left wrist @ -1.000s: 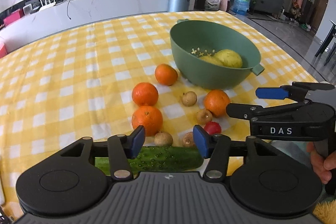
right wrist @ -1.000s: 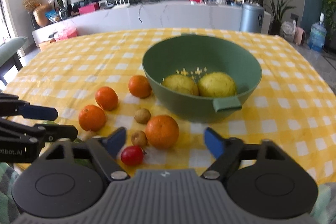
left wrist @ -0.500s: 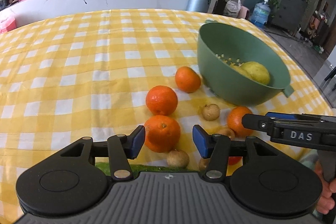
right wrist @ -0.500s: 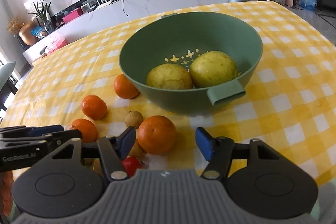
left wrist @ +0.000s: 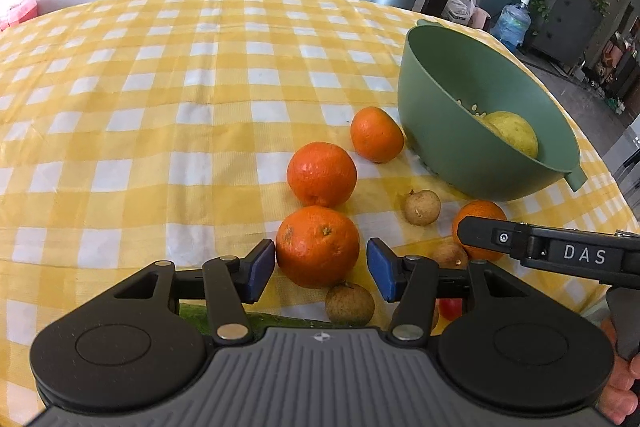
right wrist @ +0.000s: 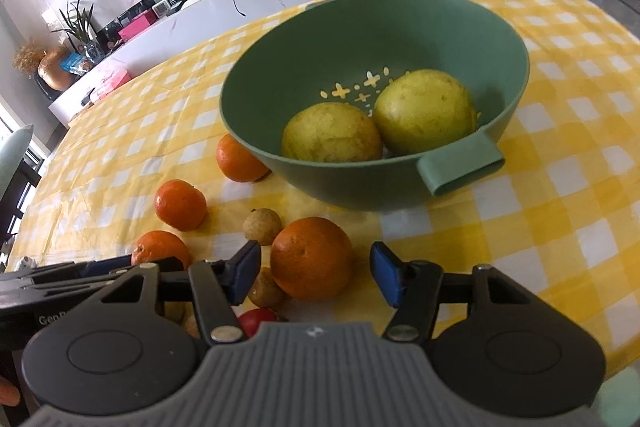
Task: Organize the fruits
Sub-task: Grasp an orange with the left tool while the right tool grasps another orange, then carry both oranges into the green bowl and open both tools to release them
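Observation:
A green bowl (left wrist: pixel 480 131) (right wrist: pixel 320 43) holds two yellow-green fruits (right wrist: pixel 332 135), (right wrist: pixel 424 111). Oranges lie on the checked cloth beside it. My left gripper (left wrist: pixel 321 269) is open, its blue pads either side of the nearest orange (left wrist: pixel 318 245), not closed on it. Two more oranges (left wrist: pixel 322 173), (left wrist: pixel 376 135) lie beyond. My right gripper (right wrist: pixel 314 275) is open around another orange (right wrist: pixel 312 257), which also shows in the left wrist view (left wrist: pixel 478 217) behind the right gripper's finger.
Small brown longans (left wrist: pixel 421 207), (left wrist: pixel 349 303), (right wrist: pixel 262 223) lie among the oranges. A red fruit (right wrist: pixel 258 321) and a green cucumber (left wrist: pixel 256 321) sit close under the grippers. The yellow checked table (left wrist: pixel 160 107) stretches left and far.
Both grippers have moved forward and lower. Each now has an orange between its open pads. The cucumber has slipped mostly under the left gripper.

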A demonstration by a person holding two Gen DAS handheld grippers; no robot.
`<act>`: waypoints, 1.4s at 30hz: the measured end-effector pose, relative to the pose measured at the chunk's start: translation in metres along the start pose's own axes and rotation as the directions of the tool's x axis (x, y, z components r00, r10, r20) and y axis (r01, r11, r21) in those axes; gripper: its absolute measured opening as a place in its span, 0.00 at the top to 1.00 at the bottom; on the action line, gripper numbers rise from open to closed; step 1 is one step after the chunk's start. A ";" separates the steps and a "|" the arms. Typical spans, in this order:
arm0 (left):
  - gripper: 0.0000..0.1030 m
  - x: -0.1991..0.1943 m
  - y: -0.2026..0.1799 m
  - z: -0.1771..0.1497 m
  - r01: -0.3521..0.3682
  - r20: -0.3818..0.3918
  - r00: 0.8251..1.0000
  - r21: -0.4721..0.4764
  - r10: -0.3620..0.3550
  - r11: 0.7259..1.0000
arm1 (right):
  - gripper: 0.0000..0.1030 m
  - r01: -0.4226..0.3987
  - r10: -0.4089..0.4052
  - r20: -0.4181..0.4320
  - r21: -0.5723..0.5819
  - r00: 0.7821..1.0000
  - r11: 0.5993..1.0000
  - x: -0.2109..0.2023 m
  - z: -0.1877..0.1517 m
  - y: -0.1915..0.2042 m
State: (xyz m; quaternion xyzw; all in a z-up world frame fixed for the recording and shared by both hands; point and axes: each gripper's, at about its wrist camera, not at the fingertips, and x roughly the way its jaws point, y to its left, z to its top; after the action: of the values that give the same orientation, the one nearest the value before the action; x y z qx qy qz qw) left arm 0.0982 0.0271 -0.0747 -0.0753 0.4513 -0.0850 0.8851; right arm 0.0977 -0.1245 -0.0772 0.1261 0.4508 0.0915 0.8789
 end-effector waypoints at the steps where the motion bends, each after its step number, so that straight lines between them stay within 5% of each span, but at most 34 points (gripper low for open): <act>1: 0.40 0.000 0.000 0.000 -0.001 0.001 1.000 -0.001 0.001 1.000 | 0.45 0.000 0.000 -0.004 0.001 1.000 1.000 0.001 0.000 0.000; 20: 0.51 -0.006 -0.001 -0.002 -0.001 0.045 0.999 0.018 0.000 1.000 | 0.58 0.004 -0.004 0.003 -0.029 1.000 1.000 -0.001 -0.002 0.001; 31: 0.51 -0.034 -0.009 -0.002 -0.002 0.124 0.992 0.033 -0.002 0.999 | 0.58 -0.015 0.019 0.087 -0.045 0.996 0.999 -0.021 -0.006 0.001; 42: 0.51 -0.072 -0.035 0.012 0.089 0.193 0.976 0.048 -0.097 0.995 | 0.58 -0.037 0.067 0.212 -0.141 0.975 0.989 -0.064 -0.012 0.011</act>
State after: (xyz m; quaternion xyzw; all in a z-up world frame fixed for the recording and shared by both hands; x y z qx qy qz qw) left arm 0.0636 0.0096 -0.0040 -0.0871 0.3565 -0.1274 0.9215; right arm 0.0510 -0.1300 -0.0315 0.0866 0.3420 0.1310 0.9265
